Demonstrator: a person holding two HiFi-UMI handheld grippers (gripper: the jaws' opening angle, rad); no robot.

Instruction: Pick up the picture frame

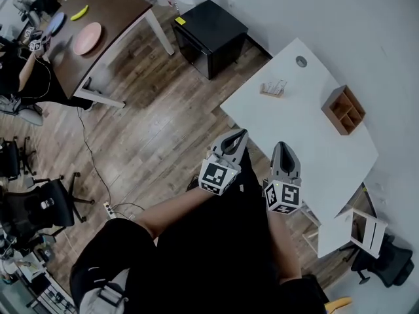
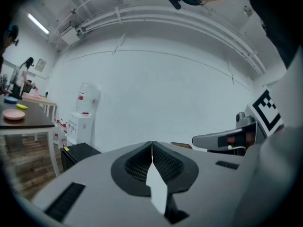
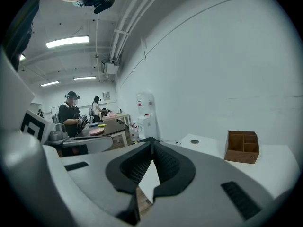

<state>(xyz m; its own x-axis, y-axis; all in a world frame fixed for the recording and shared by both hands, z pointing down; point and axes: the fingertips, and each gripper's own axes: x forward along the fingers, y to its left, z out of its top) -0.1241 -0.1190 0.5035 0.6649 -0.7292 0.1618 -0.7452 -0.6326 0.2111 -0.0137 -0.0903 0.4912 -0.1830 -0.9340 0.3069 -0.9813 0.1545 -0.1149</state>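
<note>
The picture frame (image 1: pixel 273 88) is a small, pale frame standing near the far-left part of the white table (image 1: pixel 288 120). My two grippers hang side by side at the table's near edge, both short of the frame. The left gripper (image 1: pixel 241 135) is shut and holds nothing; in its own view the jaws (image 2: pixel 152 144) meet at the tips. The right gripper (image 1: pixel 281 147) is likewise shut and empty, with its jaws (image 3: pixel 152 143) pressed together. Neither gripper view shows the frame.
A wooden organiser box (image 1: pixel 344 110) sits on the table's right side, and a round cable hole (image 1: pixel 301 61) lies at the back. A black cabinet (image 1: pixel 211 36) stands on the wood floor beyond. A brown table (image 1: pixel 114 12) with a pink plate (image 1: pixel 87 38) stands far left, where a person works.
</note>
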